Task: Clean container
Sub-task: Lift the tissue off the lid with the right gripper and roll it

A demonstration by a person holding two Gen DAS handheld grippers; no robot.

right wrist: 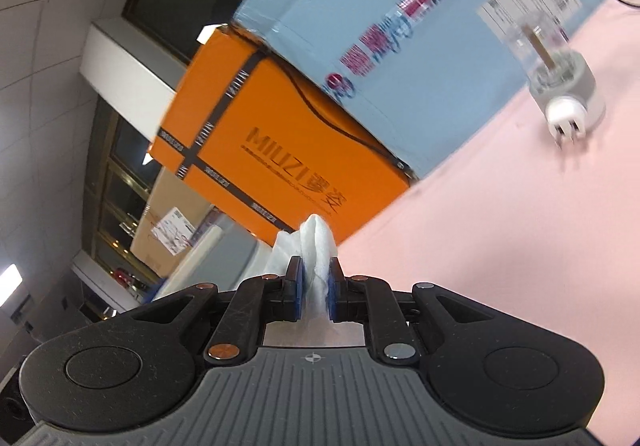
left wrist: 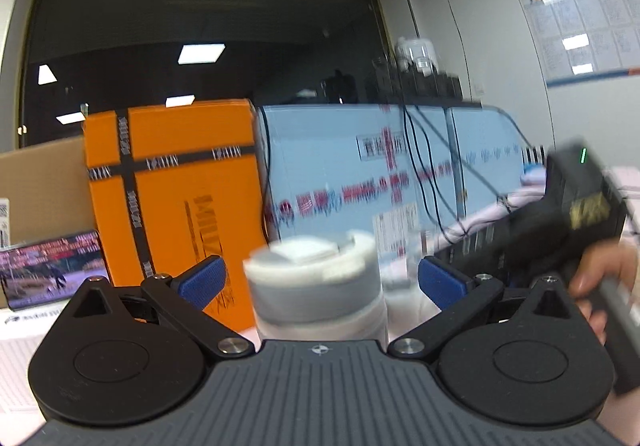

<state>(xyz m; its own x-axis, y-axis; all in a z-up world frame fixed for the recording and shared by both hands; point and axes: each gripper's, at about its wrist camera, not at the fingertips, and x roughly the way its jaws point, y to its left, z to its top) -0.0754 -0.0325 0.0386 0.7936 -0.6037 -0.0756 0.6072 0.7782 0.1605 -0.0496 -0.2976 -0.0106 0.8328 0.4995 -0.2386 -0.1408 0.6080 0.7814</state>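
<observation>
In the left wrist view a grey and white cylindrical container [left wrist: 316,282] with a white top stands between the wide-apart blue pads of my left gripper [left wrist: 320,280]; the pads do not touch it. The image is blurred. My right gripper [right wrist: 316,286] is shut on a crumpled white cloth [right wrist: 316,242] that sticks out past its fingertips. The right gripper's black body [left wrist: 576,214] and the person's hand [left wrist: 604,278] show at the right of the left wrist view. A small clear and white lid-like part [right wrist: 564,86] with prongs lies on the pink table surface [right wrist: 480,226].
An orange box [left wrist: 172,190] stands at the left, a light blue box [left wrist: 360,174] behind the container. A cardboard box [left wrist: 40,190] and a phone with a lit screen [left wrist: 52,270] are at far left. Black cables [left wrist: 432,166] hang over the blue box.
</observation>
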